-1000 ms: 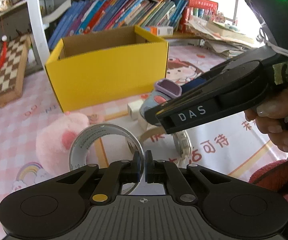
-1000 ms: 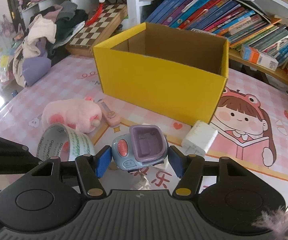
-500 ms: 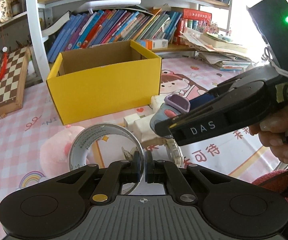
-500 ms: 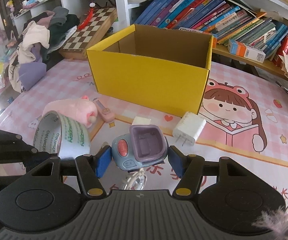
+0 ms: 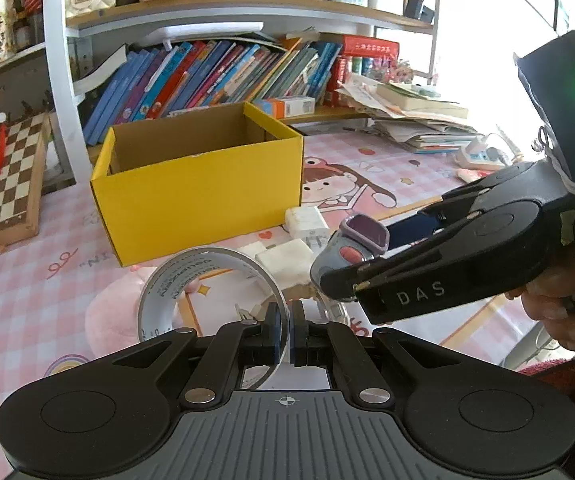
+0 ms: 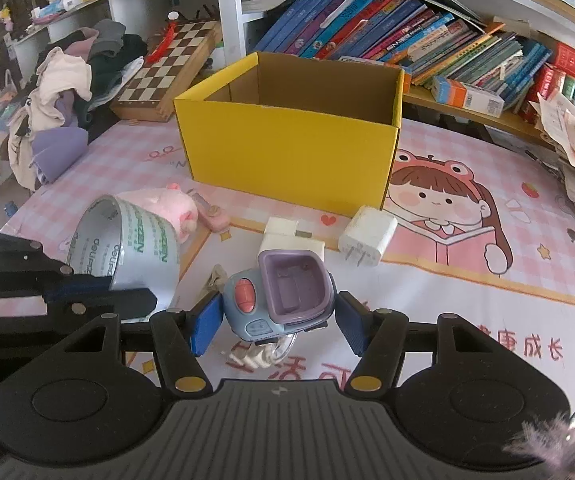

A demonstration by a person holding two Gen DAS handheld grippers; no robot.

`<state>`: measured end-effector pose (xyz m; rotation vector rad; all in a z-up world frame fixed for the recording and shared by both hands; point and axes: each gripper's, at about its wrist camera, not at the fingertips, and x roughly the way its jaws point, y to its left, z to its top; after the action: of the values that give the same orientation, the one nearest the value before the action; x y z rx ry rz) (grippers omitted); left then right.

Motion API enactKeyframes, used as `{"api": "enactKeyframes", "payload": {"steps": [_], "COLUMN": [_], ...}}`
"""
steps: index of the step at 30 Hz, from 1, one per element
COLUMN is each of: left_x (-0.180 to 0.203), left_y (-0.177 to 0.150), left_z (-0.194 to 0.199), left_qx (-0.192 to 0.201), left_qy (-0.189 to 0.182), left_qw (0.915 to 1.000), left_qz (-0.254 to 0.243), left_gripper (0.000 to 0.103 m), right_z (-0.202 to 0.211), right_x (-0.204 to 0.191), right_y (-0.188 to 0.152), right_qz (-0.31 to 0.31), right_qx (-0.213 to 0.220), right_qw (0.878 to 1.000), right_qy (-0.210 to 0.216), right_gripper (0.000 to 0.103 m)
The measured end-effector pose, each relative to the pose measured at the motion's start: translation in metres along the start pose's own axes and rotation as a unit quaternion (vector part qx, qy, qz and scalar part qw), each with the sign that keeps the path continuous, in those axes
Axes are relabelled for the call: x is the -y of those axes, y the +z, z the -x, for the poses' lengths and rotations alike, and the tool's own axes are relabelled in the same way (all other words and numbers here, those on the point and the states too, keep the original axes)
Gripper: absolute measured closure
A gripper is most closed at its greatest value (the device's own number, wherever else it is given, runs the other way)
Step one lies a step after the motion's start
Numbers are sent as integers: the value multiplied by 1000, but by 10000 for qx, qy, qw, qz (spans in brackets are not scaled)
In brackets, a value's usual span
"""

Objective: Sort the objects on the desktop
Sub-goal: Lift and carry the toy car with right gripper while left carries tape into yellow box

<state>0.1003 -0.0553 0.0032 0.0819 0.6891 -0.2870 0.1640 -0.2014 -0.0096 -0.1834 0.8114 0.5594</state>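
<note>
My left gripper is shut on the rim of a clear tape roll, held above the mat; the roll also shows in the right wrist view. My right gripper is shut on a blue-grey and purple toy, held in the air; the toy also shows in the left wrist view. An open yellow cardboard box stands ahead on the pink mat, seen too in the right wrist view. Its inside looks empty as far as I can see.
On the mat lie a pink plush pig, a small pink item, a white charger and white plug blocks. A chessboard, a clothes pile and a bookshelf stand behind.
Both grippers have risen and drawn back from the box with the tape roll and the toy still held. More of the mat and the white chargers show below them.
</note>
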Motion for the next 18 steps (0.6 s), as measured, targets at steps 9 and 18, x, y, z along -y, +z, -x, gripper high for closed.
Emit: {"api": "enactKeyframes", "payload": {"steps": [9,18], "left_x": [-5,-14], "left_y": [-3,-1], "left_z": [17,28], "left_qx": [125,192], "left_qy": [-238,-425], "left_qw": [9996,9988], "left_qz": [-105,-177], "left_gripper": [100,100], "right_z": [13,17], "right_x": [-14,-15], "right_y": [-14,-6], "right_qz": [-133,-11], "right_qx": [-51,-88], "right_qw": [9997,9998], "right_qy": [-173,-153], "right_gripper": [43,43]}}
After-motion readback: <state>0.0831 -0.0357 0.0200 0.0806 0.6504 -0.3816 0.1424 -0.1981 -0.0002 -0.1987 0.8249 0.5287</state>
